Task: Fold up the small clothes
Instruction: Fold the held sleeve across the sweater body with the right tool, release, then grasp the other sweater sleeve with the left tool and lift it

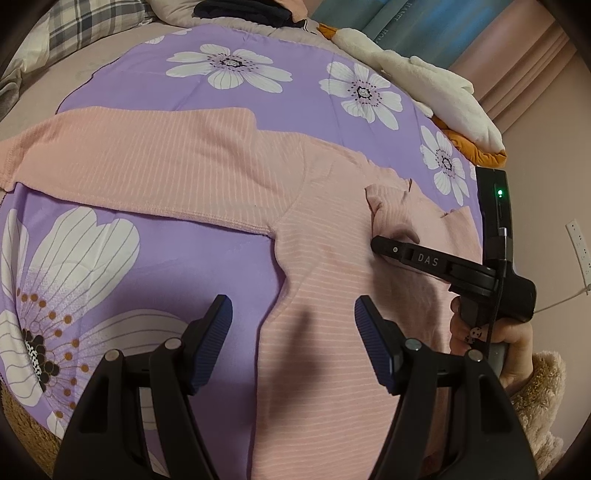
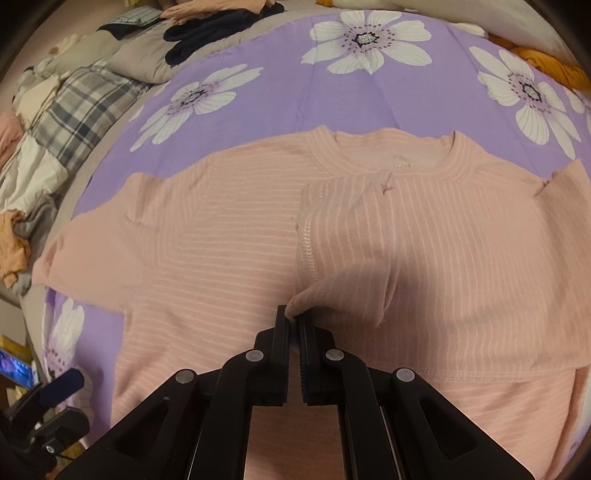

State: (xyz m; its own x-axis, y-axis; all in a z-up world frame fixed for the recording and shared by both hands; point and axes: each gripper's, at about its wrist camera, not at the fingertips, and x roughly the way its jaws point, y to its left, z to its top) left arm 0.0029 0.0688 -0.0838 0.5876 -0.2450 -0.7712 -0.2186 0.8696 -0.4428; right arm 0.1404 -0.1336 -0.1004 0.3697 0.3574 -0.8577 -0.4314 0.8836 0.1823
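Observation:
A pink ribbed long-sleeved top lies spread on a purple flowered sheet, its neckline toward the far side. One sleeve stretches out flat to the left. The other sleeve is folded across the chest. My right gripper is shut on that sleeve's cuff end, just above the body of the top. From the left wrist view the right gripper comes in from the right, held by a hand. My left gripper hovers open over the top's side edge, holding nothing.
A plaid pillow and loose clothes lie along the bed's left side. Dark garments sit at the far end. A white and orange plush blanket lies at the far right, by a pink wall with a socket.

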